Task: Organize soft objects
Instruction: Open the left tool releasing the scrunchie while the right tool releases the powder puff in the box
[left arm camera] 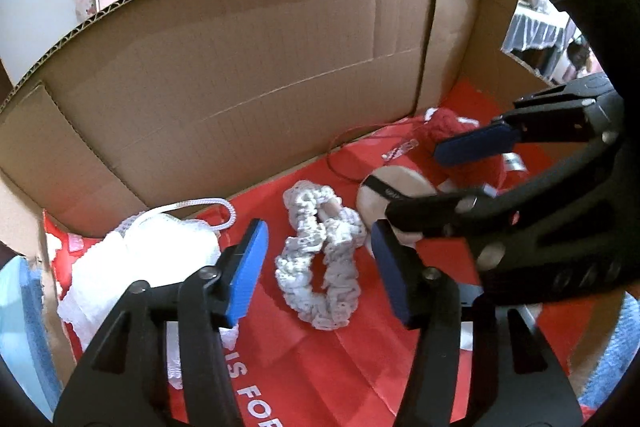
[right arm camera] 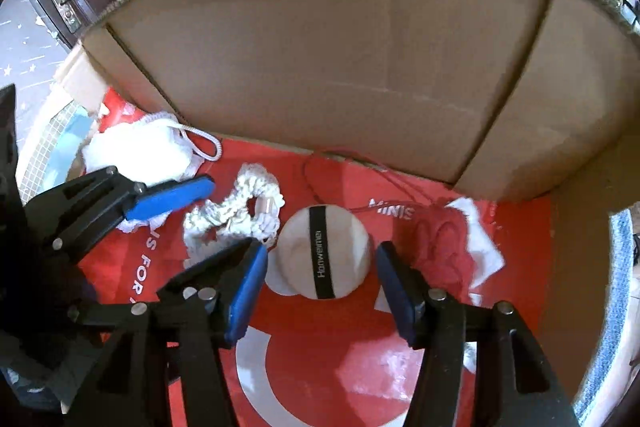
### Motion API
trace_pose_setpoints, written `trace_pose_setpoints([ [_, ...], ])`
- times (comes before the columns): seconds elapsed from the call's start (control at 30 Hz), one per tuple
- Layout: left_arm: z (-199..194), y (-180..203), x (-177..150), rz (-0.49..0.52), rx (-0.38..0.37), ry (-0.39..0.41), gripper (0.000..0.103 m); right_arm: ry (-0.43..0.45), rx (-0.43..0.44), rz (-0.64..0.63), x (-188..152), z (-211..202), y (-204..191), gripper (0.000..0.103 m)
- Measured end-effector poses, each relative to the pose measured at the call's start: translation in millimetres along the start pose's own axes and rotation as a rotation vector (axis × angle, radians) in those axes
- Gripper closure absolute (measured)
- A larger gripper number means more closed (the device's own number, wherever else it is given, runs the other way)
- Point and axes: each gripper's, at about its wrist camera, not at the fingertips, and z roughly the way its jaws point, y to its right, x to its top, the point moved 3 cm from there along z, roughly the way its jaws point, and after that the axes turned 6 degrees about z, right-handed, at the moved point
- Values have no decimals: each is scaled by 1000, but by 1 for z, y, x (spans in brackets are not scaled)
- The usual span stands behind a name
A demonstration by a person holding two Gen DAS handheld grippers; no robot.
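Both claws hang open and empty over the cardboard box [left arm camera: 240, 67]. Left claw [left arm camera: 320, 267] straddles the white scrunchie [left arm camera: 320, 259] mid-floor; right claw [right arm camera: 322, 283] straddles the round puff [right arm camera: 324, 255] beside it, red knit piece [right arm camera: 440, 239] toward the right wall. Risks: claws nearly touch and could collide; closing low could pinch the red bag liner [right arm camera: 360, 367] too.
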Motion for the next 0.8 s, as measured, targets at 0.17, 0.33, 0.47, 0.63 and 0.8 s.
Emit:
trace_pose_setpoints([
  [0.17,-4,1,2,-8,-29,21,49,40,2,41,2,-20,14,38],
  [0.33,-6,2,3,-4,-33,31,49,57,-14,75,0,-27,33,36],
  [0.47,-3,0,2,-9,-39,34,49,72,7,87,-2,-36,38,35],
  [0.63,-4,2,1,-11,-39,36,49,80,-11,90,-3,-47,46,28],
  [0.8,-4,1,0,-6,-41,38,49,72,-44,77,-7,-44,46,24],
])
